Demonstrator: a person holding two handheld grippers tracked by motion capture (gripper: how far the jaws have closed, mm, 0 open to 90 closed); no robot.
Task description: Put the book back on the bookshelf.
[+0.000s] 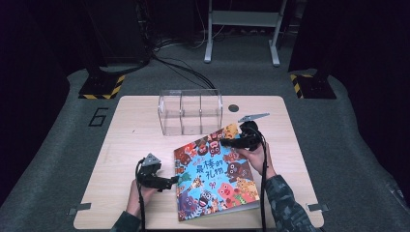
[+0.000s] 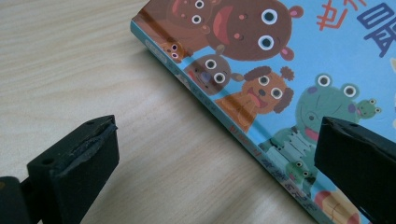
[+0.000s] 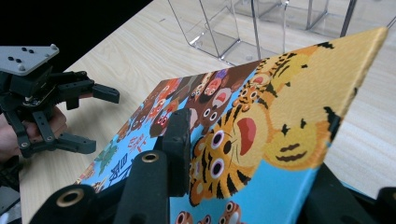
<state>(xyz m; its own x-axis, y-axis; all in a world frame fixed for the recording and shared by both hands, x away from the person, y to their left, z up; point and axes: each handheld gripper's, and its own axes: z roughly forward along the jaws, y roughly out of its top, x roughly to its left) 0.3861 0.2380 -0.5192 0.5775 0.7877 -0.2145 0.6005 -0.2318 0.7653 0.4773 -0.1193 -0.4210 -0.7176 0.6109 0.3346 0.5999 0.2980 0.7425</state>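
Observation:
A picture book (image 1: 212,174) with a blue cover full of cartoon animals lies at an angle on the wooden table (image 1: 130,140). My right gripper (image 1: 228,142) is shut on the book's far corner; in the right gripper view one pad presses on the cover (image 3: 280,126) and the other jaw sits beneath, the corner tilted up off the table. My left gripper (image 1: 173,182) stands open at the book's left edge. In the left gripper view its jaws (image 2: 217,144) straddle the spine of the book (image 2: 280,70), one over bare wood, one over the cover. That left gripper (image 3: 100,120) shows open beyond the book.
A clear plastic organiser (image 1: 191,111) with several compartments stands at the back middle of the table, just beyond the book; it shows close in the right gripper view (image 3: 261,28). A small dark round spot (image 1: 234,108) sits to its right. Bare wood lies left of the book.

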